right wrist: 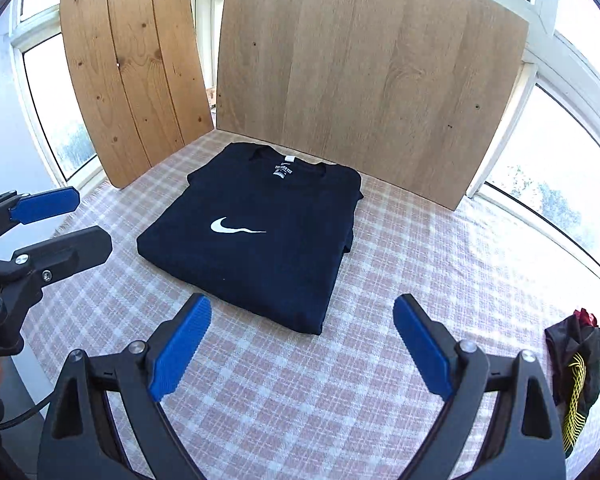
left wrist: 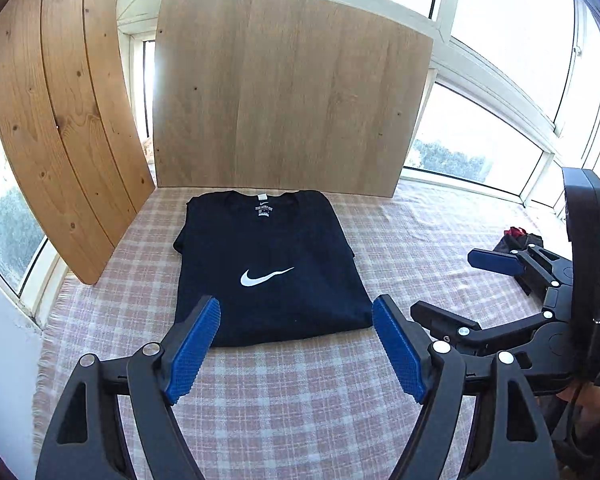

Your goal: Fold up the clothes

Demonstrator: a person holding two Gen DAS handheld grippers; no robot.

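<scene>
A dark navy T-shirt (left wrist: 268,268) with a white swoosh lies folded into a neat rectangle on the checked cloth, collar label toward the wooden boards; the right wrist view shows the T-shirt (right wrist: 256,236) too. My left gripper (left wrist: 296,316) hangs above the shirt's near edge, open, nothing between its blue pads. Over the cloth just in front of the shirt's near corner, my right gripper (right wrist: 302,312) stands open and empty. Each gripper shows in the other's view: the right gripper (left wrist: 456,280) at right, the left gripper (right wrist: 88,216) at left.
A pink and white checked cloth (right wrist: 340,380) covers the table. Two wooden boards (left wrist: 292,92) (left wrist: 60,128) lean against the windows behind the shirt. A bundle of dark clothing with red and yellow parts (right wrist: 576,368) lies at the cloth's right edge.
</scene>
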